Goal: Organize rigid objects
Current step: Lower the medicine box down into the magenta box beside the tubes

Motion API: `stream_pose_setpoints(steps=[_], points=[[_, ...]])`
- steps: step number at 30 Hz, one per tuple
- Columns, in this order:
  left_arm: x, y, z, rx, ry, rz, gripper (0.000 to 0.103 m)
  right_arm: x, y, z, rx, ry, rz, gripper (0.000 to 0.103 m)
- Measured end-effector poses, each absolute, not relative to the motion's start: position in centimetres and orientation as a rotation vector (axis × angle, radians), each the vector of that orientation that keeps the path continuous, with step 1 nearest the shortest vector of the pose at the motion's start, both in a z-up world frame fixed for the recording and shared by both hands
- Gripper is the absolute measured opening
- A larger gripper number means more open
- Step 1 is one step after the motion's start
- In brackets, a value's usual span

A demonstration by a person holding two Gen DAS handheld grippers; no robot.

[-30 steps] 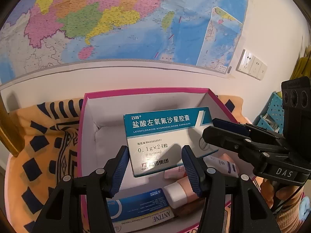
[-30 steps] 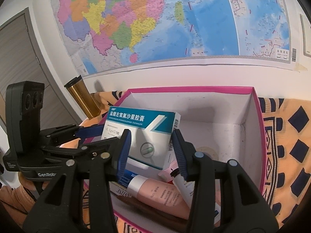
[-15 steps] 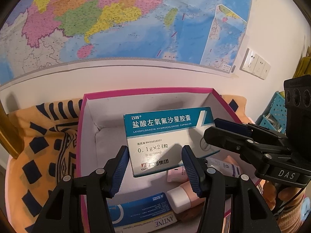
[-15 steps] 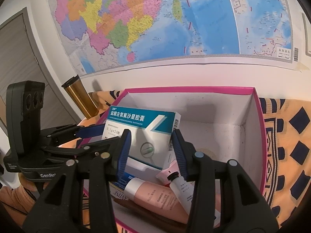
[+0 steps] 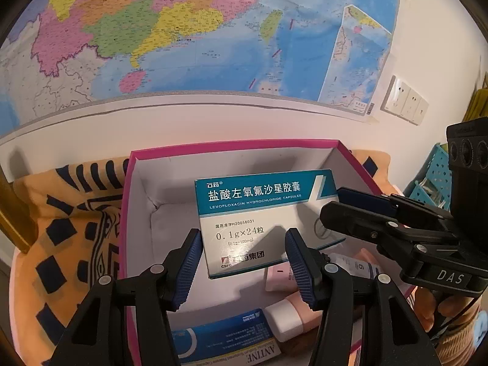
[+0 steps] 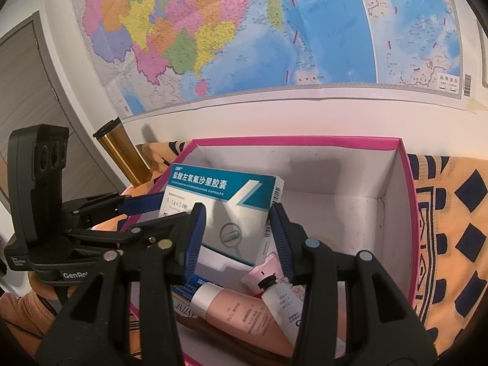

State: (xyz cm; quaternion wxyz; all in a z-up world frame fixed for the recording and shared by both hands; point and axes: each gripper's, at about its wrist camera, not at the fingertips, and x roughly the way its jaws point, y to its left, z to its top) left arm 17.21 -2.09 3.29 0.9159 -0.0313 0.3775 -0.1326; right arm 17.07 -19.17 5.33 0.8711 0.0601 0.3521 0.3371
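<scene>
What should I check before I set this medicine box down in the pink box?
1. Position: ok. The medicine box stands upright between the walls of the pink box.
2. Grip: cannot tell. The left gripper and the right gripper both have fingers at it, but pad contact is unclear.
3. Landing room: ok. The far floor is bare.
4. Clearance below: not ok. The pink tube and the white tube lie just under its lower edge.

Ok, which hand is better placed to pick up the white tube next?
Right, probably: the white tube lies just below the fingertips of the right gripper; the left gripper is off at the medicine box's far end.
</scene>
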Motion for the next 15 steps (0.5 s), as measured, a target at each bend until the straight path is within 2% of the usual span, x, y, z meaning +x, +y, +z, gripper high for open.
stream_pose_setpoints(steps=[15], points=[[17.85,-2.03,3.01,-0.065,0.79,-0.273,0.056,17.39,-19.1,5.4,0.121,0.742,0.7,0.047]])
